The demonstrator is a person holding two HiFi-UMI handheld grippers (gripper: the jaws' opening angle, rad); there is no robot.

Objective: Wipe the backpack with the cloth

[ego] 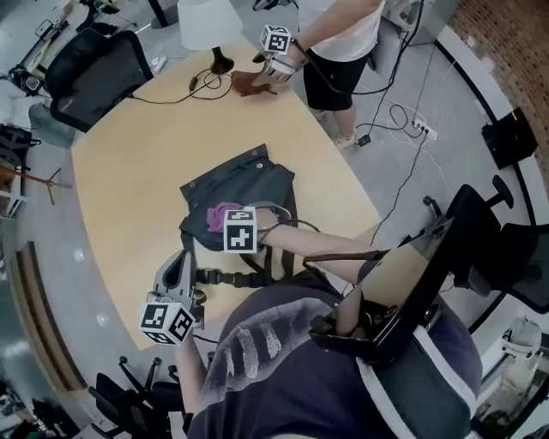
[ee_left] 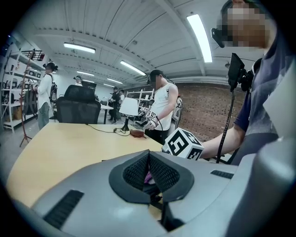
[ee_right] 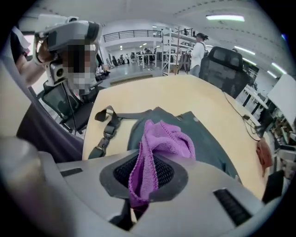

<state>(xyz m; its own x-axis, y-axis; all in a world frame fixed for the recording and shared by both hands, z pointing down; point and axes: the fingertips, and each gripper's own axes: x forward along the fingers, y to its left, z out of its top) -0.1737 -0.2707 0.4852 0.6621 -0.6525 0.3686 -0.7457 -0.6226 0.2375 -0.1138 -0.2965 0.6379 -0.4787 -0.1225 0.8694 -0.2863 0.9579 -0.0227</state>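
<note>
A dark grey backpack (ego: 249, 184) lies flat on the wooden table (ego: 129, 154), its straps (ego: 230, 278) trailing toward me. My right gripper (ego: 230, 219) is over the backpack's near part, shut on a purple cloth (ego: 219, 211). In the right gripper view the cloth (ee_right: 167, 141) bunches up out of the gripper (ee_right: 147, 163) above the backpack (ee_right: 210, 141) and a buckled strap (ee_right: 107, 133). My left gripper (ego: 184, 257) sits at the backpack's near left corner beside the straps. In the left gripper view it (ee_left: 149, 159) is shut, pads meeting at the tips, nothing clearly held.
Across the table another person (ego: 339, 34) holds a gripper (ego: 274, 64) on a brown object (ego: 249, 82) next to a white lamp (ego: 209, 24) and a black cable (ego: 167, 96). Black office chairs (ego: 94, 73) stand at the far left and the right (ego: 493, 231).
</note>
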